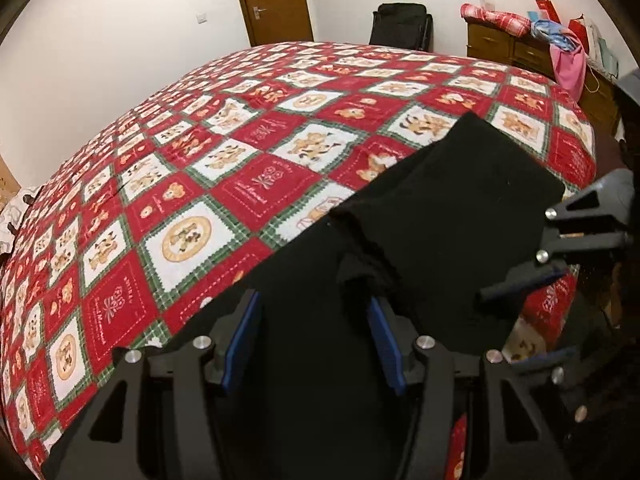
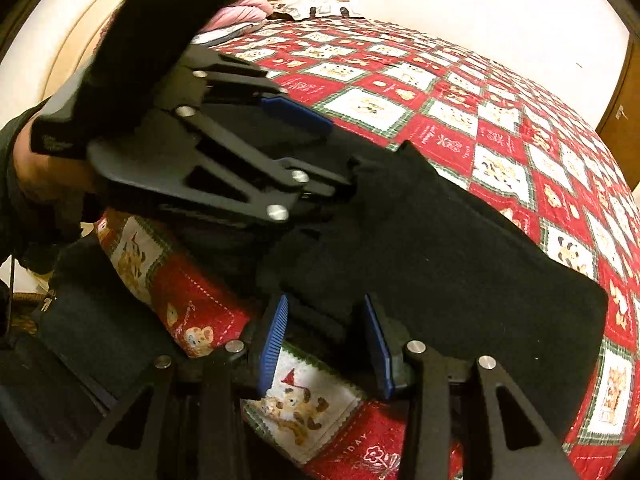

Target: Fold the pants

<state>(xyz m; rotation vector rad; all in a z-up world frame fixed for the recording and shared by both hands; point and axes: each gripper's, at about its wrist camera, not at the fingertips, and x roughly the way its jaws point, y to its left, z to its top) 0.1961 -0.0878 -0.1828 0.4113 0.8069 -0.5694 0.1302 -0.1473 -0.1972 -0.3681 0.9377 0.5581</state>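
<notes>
Black pants (image 1: 460, 200) lie on the red patchwork bedspread (image 1: 224, 184) near its front edge, folded into a long strip (image 2: 460, 264). My left gripper (image 1: 314, 308) is open over the pants, blue pads apart, with a bunched fold against the right pad (image 1: 384, 340). It also shows in the right wrist view (image 2: 320, 148). My right gripper (image 2: 326, 320) is open just above the near edge of the pants, and its fingers (image 1: 520, 280) enter the left wrist view from the right.
A wooden door (image 1: 272, 0), a black chair (image 1: 400, 24) and a dresser (image 1: 504, 48) heaped with clothes and bags stand beyond the bed. Pillows (image 2: 312, 8) lie at the head end. The bed's edge (image 2: 180, 304) drops off right below both grippers.
</notes>
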